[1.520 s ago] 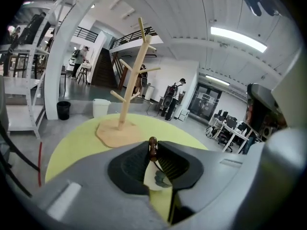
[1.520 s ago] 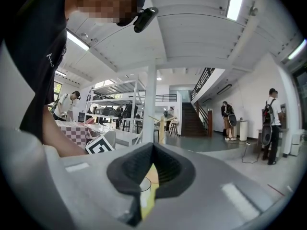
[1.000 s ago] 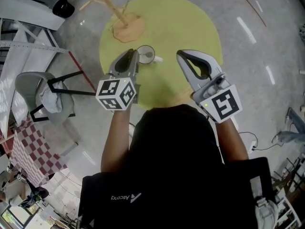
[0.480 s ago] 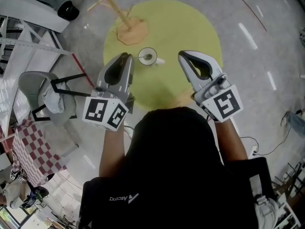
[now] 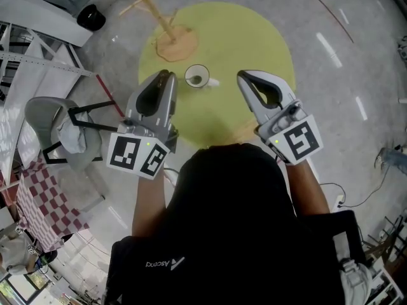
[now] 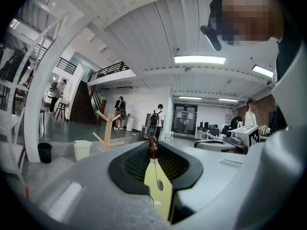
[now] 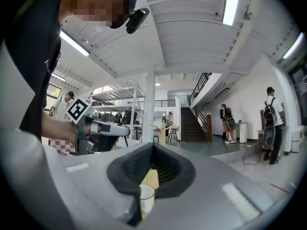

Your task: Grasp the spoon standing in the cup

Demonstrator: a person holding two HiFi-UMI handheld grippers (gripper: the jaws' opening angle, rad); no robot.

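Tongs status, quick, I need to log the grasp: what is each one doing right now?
Left tongs: closed on the spoon, pinching its brown handle end at the tips.
Right tongs: closed, holding nothing.

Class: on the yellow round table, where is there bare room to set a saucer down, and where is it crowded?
Bare: the table's far right part, beyond the right tongs, and the strip between the cup and those tongs. Crowded: the left side, where the wooden stand, the cup and the left tongs sit close together.
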